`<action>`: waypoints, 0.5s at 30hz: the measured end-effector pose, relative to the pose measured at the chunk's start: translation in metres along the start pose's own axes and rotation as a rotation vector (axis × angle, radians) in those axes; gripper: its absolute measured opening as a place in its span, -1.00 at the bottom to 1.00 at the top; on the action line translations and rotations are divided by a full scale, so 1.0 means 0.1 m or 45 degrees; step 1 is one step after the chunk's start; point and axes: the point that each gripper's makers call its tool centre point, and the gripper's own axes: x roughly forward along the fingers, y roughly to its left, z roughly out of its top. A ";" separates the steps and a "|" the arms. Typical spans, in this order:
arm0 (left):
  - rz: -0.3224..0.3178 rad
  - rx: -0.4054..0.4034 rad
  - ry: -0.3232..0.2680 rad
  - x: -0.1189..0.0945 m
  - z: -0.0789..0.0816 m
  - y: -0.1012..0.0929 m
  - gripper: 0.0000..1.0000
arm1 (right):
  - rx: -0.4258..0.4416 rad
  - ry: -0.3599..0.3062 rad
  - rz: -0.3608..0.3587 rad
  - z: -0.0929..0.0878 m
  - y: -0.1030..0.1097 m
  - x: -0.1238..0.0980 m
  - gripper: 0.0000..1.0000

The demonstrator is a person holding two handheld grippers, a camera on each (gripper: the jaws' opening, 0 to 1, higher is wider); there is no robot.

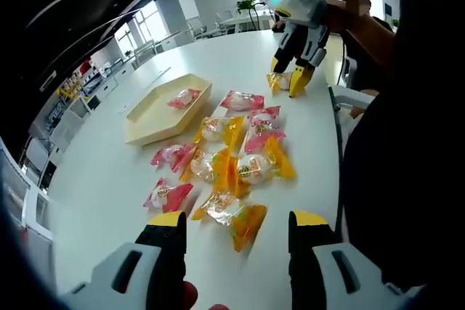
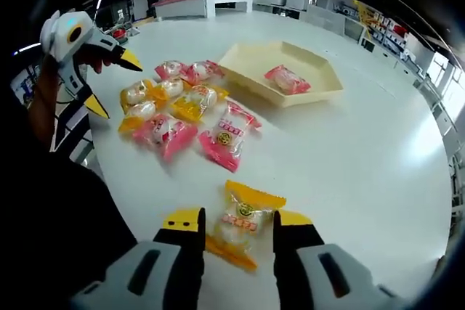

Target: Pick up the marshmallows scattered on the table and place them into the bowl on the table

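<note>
The right gripper (image 2: 238,217) is low over the white bench (image 2: 349,157) with its yellow-tipped jaws apart on either side of a yellow-wrapped marshmallow (image 2: 242,224). The sweet lies between them, not yet pinched, so I judge this to be the closing moment of a pick. Seen from the left gripper view, the same right gripper (image 1: 289,81) stands at the far end of the pile over that yellow wrapper.

The left gripper (image 1: 238,219) hovers with its jaws wide apart and nothing between them, just short of an orange-yellow wrapped marshmallow (image 1: 247,224) at the near edge of the pile. In the right gripper view it is raised off the bench at the left (image 2: 109,78), spread open and empty.

Further out lies the loose cluster of wrapped marshmallows (image 1: 236,154), pink and yellow packets mixed, some overlapping. About a dozen remain on the bench, though the exact count is hard to fix where the wrappers overlap.

Beyond the cluster sits the bowl (image 2: 320,92), a shallow cream-coloured hexagonal tray-like dish. Inside it rests a single pink-wrapped marshmallow (image 2: 287,79).

So the task looks barely begun: one sweet is in the bowl, one is about to be gripped, and nearly the whole pile is still to be carried across.
</note>
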 end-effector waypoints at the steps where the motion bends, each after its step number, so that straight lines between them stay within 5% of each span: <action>1: 0.002 -0.001 0.000 0.00 0.00 0.00 0.14 | 0.002 0.002 0.002 0.00 0.00 0.00 -0.29; 15: 0.002 0.015 0.014 0.03 -0.01 0.00 0.14 | -0.068 -0.048 0.043 0.04 0.03 0.02 -0.52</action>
